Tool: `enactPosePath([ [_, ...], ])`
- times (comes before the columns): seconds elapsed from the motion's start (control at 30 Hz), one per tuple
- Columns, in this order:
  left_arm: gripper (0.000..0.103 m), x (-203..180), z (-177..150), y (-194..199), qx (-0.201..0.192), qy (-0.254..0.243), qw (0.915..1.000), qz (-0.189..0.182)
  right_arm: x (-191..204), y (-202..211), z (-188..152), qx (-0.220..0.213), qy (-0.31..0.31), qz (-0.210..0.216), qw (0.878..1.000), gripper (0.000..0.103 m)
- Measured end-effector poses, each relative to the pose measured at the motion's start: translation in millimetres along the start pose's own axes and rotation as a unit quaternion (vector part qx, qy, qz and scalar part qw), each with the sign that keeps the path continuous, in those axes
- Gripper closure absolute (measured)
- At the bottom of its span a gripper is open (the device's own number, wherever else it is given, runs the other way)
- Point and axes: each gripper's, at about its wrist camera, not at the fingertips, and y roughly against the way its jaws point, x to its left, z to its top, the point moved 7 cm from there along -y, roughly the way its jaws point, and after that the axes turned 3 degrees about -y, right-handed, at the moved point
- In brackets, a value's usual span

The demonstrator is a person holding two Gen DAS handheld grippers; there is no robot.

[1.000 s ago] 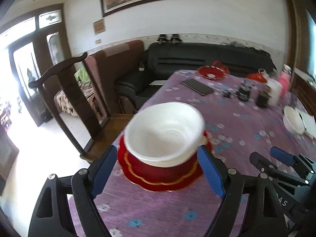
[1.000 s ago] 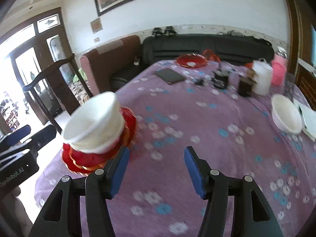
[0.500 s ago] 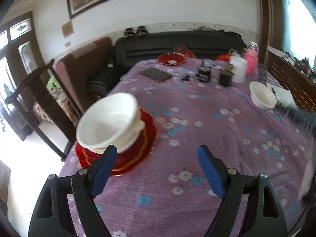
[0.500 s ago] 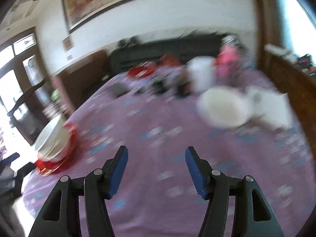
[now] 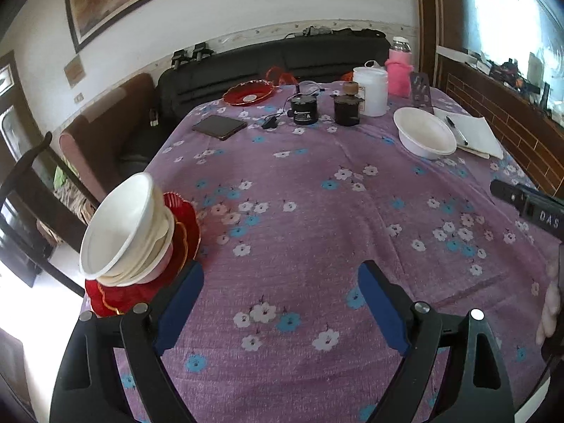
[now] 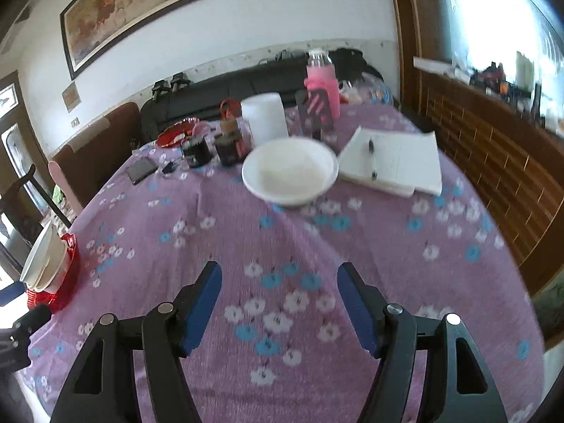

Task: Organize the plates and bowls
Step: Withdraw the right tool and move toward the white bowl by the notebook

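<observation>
A stack of white bowls [image 5: 123, 229] sits on red plates [image 5: 183, 232] at the table's near left edge; the stack also shows in the right wrist view [image 6: 44, 261]. A single white bowl [image 6: 289, 172] stands alone on the far right of the table, also in the left wrist view [image 5: 423, 134]. A red plate [image 5: 248, 93] lies at the far end. My left gripper [image 5: 280, 303] is open and empty, just right of the stack. My right gripper [image 6: 278, 303] is open and empty, facing the single bowl from a distance.
The table has a purple flowered cloth [image 5: 317, 211]. At its far end stand a white container [image 6: 264, 118], a pink bottle [image 6: 322, 88], dark jars [image 5: 347, 107] and a phone [image 5: 218, 127]. A notepad with a pen [image 6: 391, 165] lies right of the single bowl. A wooden chair [image 5: 31, 176] stands at the left.
Both grippers have swung right, away from the bowl stack. The right gripper now faces the single white bowl. Both stay open and empty.
</observation>
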Motion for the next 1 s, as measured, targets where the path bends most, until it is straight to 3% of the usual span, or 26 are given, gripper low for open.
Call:
enactPosePath([
  [0.2,0.014,-7,3,-10,-0.013,0.011,0.9998,-0.007,-9,-16,-1,0.020,-0.017,-0.011,1.000,0.031],
  [0.43,0.014,-20,18,-24,-0.029,-0.014,0.9986,0.043,15,-32,4,0.029,-0.015,0.012,0.999,0.031],
  [0.73,0.014,-44,35,-53,-0.019,-0.023,0.9992,0.027,21,-39,13,0.033,-0.004,0.008,0.999,0.031],
  [1.0,0.014,-55,38,-82,0.008,-0.014,0.9997,0.019,-8,-42,38,0.036,-0.018,-0.020,0.999,0.031],
])
